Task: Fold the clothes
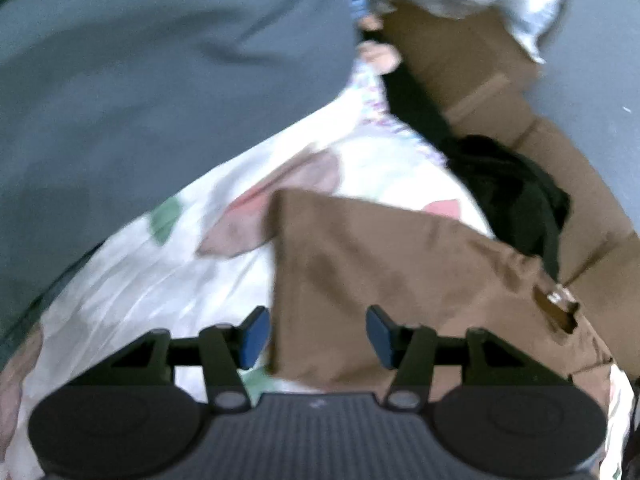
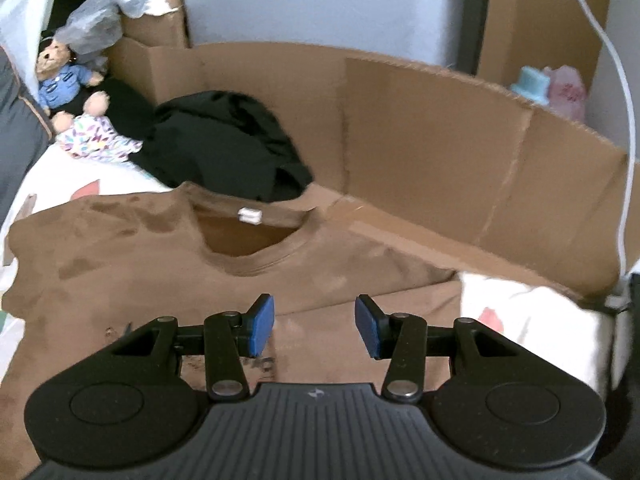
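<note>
1. On the white patterned bedsheet [image 2: 520, 312]: brown T-shirt [image 2: 140, 248], spread face up, collar and white neck label [image 2: 249, 215] toward the cardboard wall [image 2: 440, 152].
2. Left wrist view, blurred: brown T-shirt [image 1: 380, 272] has a straight folded edge.
3. Left tongs [image 1: 318, 338]: pads apart, above the shirt, nothing clamped.
4. Right tongs [image 2: 315, 326]: pads apart, over the shirt's chest, empty.
5. Black garment [image 2: 224, 148] bunched just behind the collar.
6. Teddy bear [image 2: 64, 76] and a doll [image 2: 96, 128] at far left.
</note>
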{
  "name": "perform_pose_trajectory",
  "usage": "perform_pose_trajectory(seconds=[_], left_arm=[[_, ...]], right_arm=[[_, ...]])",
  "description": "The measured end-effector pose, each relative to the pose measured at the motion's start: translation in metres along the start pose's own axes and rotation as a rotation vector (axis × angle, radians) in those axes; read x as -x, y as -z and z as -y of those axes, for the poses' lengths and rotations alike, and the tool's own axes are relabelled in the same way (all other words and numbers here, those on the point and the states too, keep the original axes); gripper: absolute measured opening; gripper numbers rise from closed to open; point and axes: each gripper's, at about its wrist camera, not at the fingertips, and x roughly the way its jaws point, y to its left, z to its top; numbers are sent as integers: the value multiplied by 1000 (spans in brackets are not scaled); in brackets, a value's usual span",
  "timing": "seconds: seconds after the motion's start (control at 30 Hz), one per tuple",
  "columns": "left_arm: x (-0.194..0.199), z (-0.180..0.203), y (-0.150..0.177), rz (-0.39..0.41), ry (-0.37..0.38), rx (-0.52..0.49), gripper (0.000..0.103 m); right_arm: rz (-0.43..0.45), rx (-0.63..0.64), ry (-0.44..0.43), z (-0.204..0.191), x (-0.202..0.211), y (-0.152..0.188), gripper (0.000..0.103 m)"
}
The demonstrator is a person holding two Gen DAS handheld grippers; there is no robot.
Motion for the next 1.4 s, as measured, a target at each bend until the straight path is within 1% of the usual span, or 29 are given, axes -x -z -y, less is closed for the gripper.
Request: perform_pose_trajectory(seconds=[0.07,0.23,0.27,0.3,0.33,0.37,0.47,0.6,0.73,0.83,0.93,1.0,1.03,1.1,1.33,1.4], left_arm=[[-3,-9,5,-13,15,41,55],[-12,-24,14,-48,32,127,46],[-16,-28,18,-58,44,158,45],[-19,-31,22,-66,52,197,45],[-20,-33,23,-68,53,208,45],[-26,-38,29,-83,68,267,45],[-38,-47,38,-93,90,374,45],[-48,-49,44,-97,96,451,45],[-56,-47,48,-93,100,496,45],[-61,-44,48,-76,83,516,45],[-68,-41,50,-70,72,530,34],[-72,-39,52,-69,50,529,18],[-72,-40,53,-67,46,530,16],[-70,-41,55,-61,46,527,13],[-55,-38,50,-27,71,455,12],[-50,-35,47,-14,81,420,12]], right_arm=[[-12,20,-11,-12,-6,4,50],[-28,43,-49,-38,-20,5,50],[-30,46,-56,-43,-22,4,50],[-33,45,-66,-47,-24,5,50],[-40,41,-79,-50,-26,5,50],[-46,39,-90,-54,-28,6,50],[-55,44,-107,-62,-33,9,50],[-80,50,-133,-71,-41,17,50],[-95,50,-144,-73,-47,22,50],[-105,39,-150,-72,-51,25,50],[-114,31,-158,-71,-55,26,50],[-118,29,-167,-73,-57,27,50],[-119,31,-172,-74,-58,28,50],[-121,37,-188,-79,-59,29,50],[-107,100,-245,-102,-62,30,49],[-108,116,-271,-113,-64,30,49]])
